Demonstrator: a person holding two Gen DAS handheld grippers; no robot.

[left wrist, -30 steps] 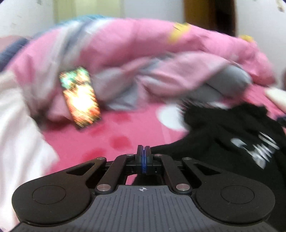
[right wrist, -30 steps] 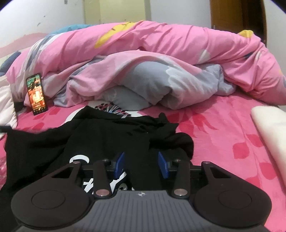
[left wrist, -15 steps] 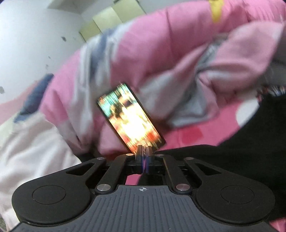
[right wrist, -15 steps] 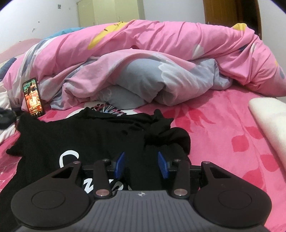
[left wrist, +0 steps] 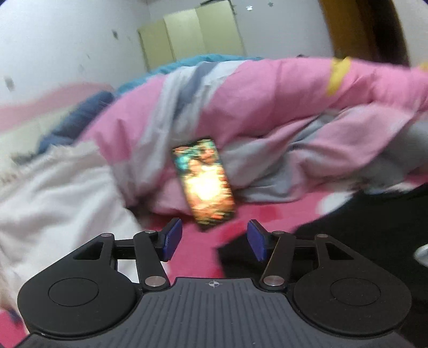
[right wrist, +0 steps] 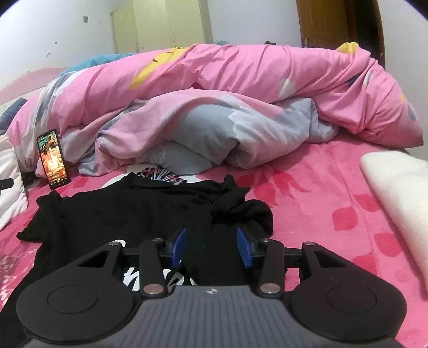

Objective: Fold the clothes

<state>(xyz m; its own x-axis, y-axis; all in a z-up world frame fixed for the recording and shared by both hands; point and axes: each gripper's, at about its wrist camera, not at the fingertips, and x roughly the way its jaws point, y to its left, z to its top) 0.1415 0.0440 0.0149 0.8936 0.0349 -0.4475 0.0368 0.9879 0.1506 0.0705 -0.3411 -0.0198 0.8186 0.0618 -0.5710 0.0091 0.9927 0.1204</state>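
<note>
Premises: a bedroom in a private home; a bed with a pink floral sheet fills the view; a rumpled pink and grey duvet is heaped along it; a pale wardrobe stands at the white wall; a wooden door is at the far right.

Your left gripper hangs over the pink bed sheet, its blue-padded jaws opening with nothing between them; a corner of the black garment lies just beneath and beyond the right-hand pad; a lit phone leans against the rumpled pink and grey duvet straight ahead; white fluffy fabric fills the bed's left side; the view is blurred.
</note>
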